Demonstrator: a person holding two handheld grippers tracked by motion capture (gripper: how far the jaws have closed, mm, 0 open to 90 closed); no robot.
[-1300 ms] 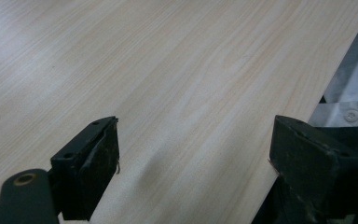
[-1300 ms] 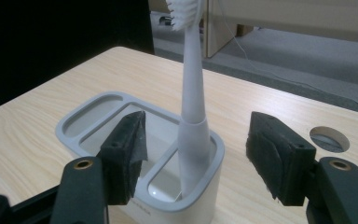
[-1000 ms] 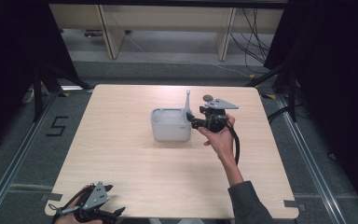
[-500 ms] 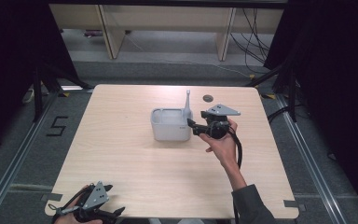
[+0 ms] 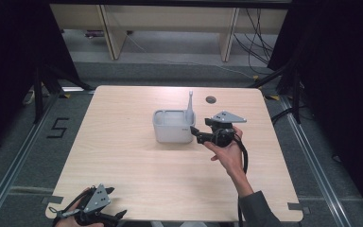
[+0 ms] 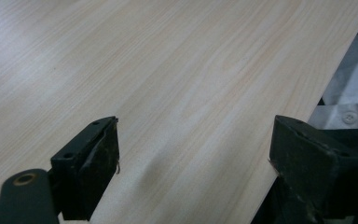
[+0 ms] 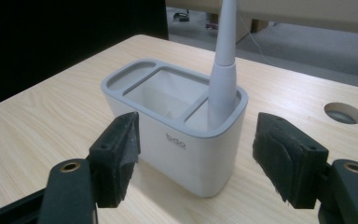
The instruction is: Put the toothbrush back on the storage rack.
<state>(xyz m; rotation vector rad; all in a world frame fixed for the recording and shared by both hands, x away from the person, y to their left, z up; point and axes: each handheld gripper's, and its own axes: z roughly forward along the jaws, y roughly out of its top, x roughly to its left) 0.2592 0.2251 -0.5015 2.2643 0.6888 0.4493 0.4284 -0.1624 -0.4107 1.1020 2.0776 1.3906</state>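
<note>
A holder (image 5: 172, 126) stands mid-table (image 5: 123, 161), a brush (image 5: 190, 106) upright in its right compartment.

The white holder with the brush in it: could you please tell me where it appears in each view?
High view: holder at table centre, just left of the right gripper.
Right gripper view: holder centre, beyond the open jaws.
Left gripper view: bare table, no holder.
Shared landmark: the round table hole.

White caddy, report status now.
Right claw open, jaws just widened, backed off the white caddy. Brush handle upright in its end slot. Left claw open over bare table.
</note>
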